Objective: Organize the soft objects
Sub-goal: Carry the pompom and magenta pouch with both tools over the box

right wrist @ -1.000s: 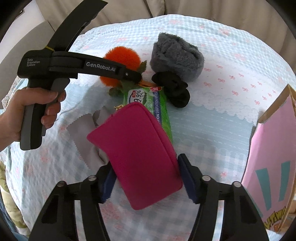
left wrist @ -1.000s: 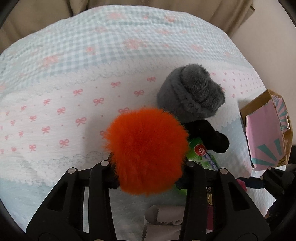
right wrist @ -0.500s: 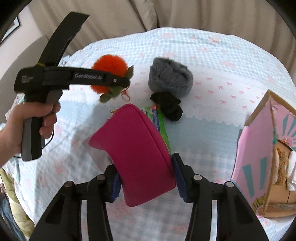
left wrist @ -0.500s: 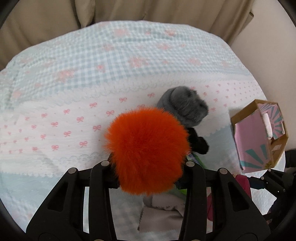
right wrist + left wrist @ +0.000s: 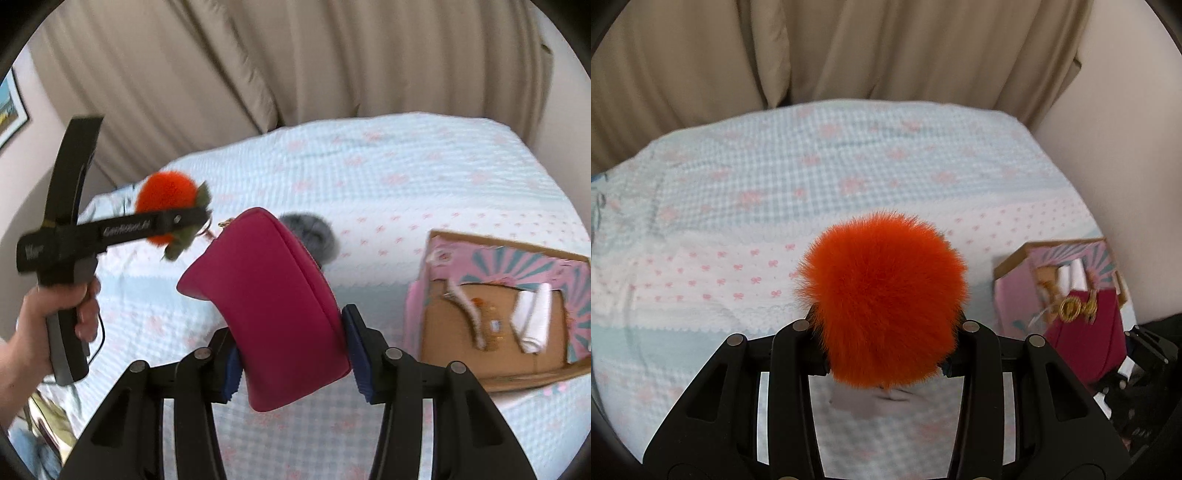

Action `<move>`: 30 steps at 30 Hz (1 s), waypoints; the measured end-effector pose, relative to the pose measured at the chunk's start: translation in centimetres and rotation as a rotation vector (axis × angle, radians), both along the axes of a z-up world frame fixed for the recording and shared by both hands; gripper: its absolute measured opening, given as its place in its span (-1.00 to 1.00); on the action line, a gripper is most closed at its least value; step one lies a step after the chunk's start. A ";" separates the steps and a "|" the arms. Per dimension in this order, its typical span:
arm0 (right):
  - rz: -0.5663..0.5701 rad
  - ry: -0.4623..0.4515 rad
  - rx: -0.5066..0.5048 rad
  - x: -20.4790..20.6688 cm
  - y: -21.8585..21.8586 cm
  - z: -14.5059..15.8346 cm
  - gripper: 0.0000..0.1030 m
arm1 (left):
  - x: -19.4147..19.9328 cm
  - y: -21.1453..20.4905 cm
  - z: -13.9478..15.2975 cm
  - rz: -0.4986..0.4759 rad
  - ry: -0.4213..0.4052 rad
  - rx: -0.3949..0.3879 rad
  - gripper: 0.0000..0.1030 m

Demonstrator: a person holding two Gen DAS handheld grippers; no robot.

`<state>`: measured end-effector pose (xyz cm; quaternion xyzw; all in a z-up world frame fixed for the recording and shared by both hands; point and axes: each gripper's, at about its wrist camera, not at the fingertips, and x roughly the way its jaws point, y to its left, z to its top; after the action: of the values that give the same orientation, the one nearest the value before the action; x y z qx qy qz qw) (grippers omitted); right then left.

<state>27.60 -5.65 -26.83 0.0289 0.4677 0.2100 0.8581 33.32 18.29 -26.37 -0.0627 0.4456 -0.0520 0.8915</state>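
A fluffy orange pom-pom (image 5: pixel 882 302) fills the space between the jaws of my left gripper (image 5: pixel 882 354), which is shut on it and held high above the bed. In the right wrist view the same pom-pom (image 5: pixel 166 199) hangs at the left with green leaf-like bits under it. My right gripper (image 5: pixel 291 354) is shut on a magenta zip pouch (image 5: pixel 273 310), also held in the air; the pouch (image 5: pixel 1086 339) shows at the right edge of the left wrist view. A grey furry item (image 5: pixel 314 232) lies on the bed, half hidden behind the pouch.
An open pink-and-teal cardboard box (image 5: pixel 498 306) stands at the bed's right edge with a few small items inside. The blue-and-white bedspread (image 5: pixel 775 192) is backed by beige curtains (image 5: pixel 258 66). A grey cloth (image 5: pixel 864 402) lies below the pom-pom. A hand (image 5: pixel 55 317) grips the left tool.
Both grippers have risen well above the bed with the pom-pom and the pouch. The right jaws have narrowed on the pouch. The box's inside now shows.
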 end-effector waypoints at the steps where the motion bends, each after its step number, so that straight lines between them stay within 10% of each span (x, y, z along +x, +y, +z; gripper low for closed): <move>1: -0.014 -0.008 0.006 -0.3 -0.5 0.8 -0.12 | -0.5 -0.4 1.0 0.007 -0.003 -0.004 -0.29; 14: -0.102 -0.055 -0.029 0.2 -12.3 9.7 -0.12 | -5.2 -11.9 9.7 0.065 -0.031 -0.024 -0.29; 30: -0.180 0.043 -0.096 3.0 -28.1 6.0 -0.12 | -1.8 -29.4 4.7 -0.034 0.071 -0.037 -0.29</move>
<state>30.64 -33.71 -20.83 0.0339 0.4910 0.1088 0.8637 31.50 -11.11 -21.64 -0.0737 0.4769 -0.0732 0.8728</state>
